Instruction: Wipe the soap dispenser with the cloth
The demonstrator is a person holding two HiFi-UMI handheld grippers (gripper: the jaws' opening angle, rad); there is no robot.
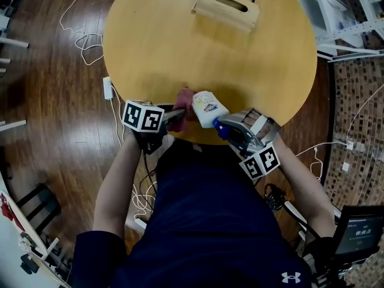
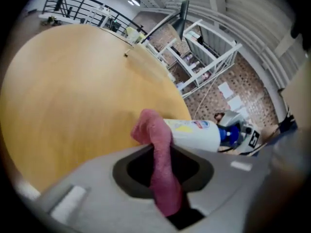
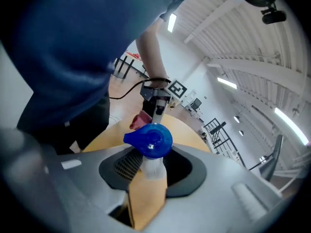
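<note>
The white soap dispenser (image 1: 209, 108) with a blue pump lies tilted over the near edge of the round wooden table (image 1: 180, 47). My right gripper (image 1: 225, 128) is shut on its neck just below the blue pump (image 3: 149, 140). My left gripper (image 1: 175, 116) is shut on a pink cloth (image 1: 185, 99), which hangs out of the jaws (image 2: 163, 174) and rests against the dispenser's body (image 2: 194, 135) on its left side. In the right gripper view the cloth (image 3: 141, 119) shows beyond the pump, with the left gripper (image 3: 156, 107) behind it.
A wooden box (image 1: 227, 6) with a slot in its top stands at the table's far side. A white power strip (image 1: 107, 87) and loose cables lie on the wood floor at left. White shelving (image 2: 209, 47) stands beyond the table's right edge.
</note>
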